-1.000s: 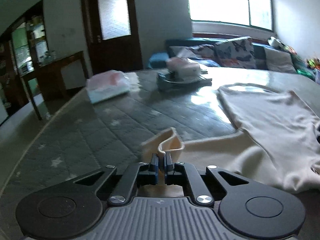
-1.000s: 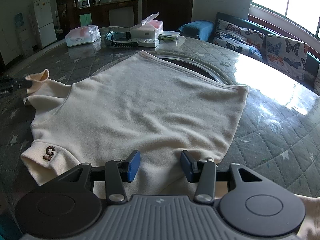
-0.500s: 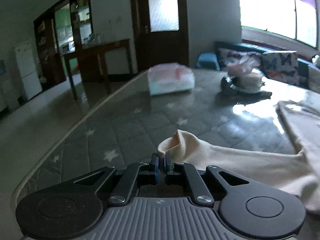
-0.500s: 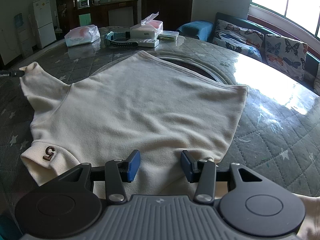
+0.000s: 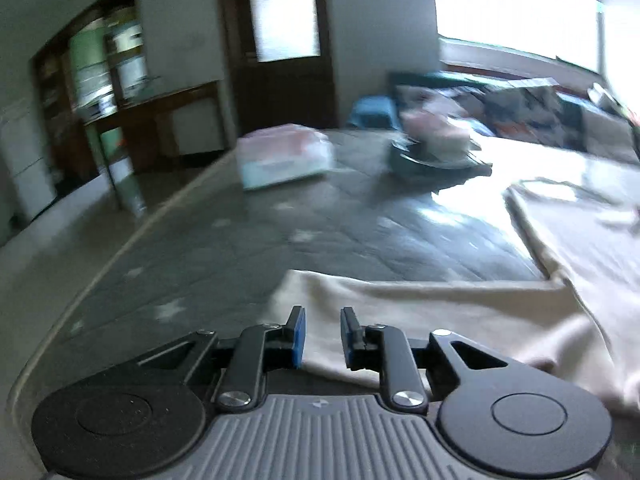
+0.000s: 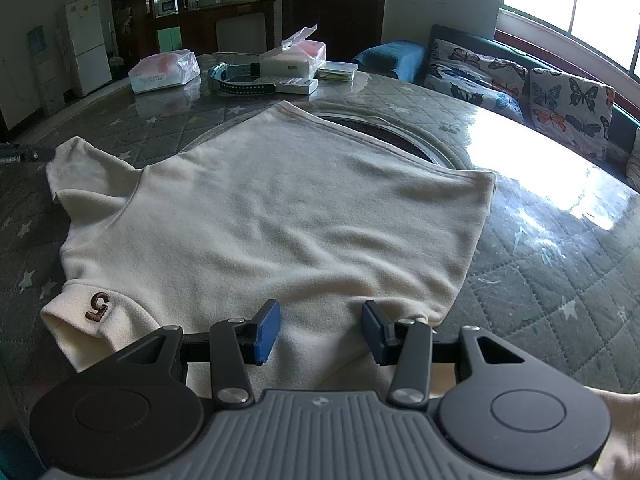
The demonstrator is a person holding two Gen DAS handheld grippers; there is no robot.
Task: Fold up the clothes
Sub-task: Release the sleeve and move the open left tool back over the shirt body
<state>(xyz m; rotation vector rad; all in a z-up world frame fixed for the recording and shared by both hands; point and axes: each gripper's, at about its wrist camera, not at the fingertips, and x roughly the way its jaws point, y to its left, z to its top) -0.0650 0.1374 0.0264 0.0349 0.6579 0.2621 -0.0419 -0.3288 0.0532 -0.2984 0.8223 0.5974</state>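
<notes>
Cream fleece short-sleeved top lies spread flat on the grey quilted star-print table cover, its hem toward the far side and a brown embroidered figure on the near sleeve cuff. From my right wrist view I see the far sleeve stretched out flat to the left, with a dark tip of my left gripper just beside its end. My right gripper hangs over the near edge of the top with its blue-padded fingers spread wide, nothing between them. My left wrist view is blurred, but I can make out the left gripper's fingers parted a little, holding nothing, with the sleeve lying on the cover beneath and ahead of them. Farther off on the table sit a clear plastic bag of pink and white contents, a white box with a raised flap, and a dark band with pale dots in front of it. Beyond the table edge I see a sofa with butterfly-print cushions, a white fridge and a dark wooden door.
</notes>
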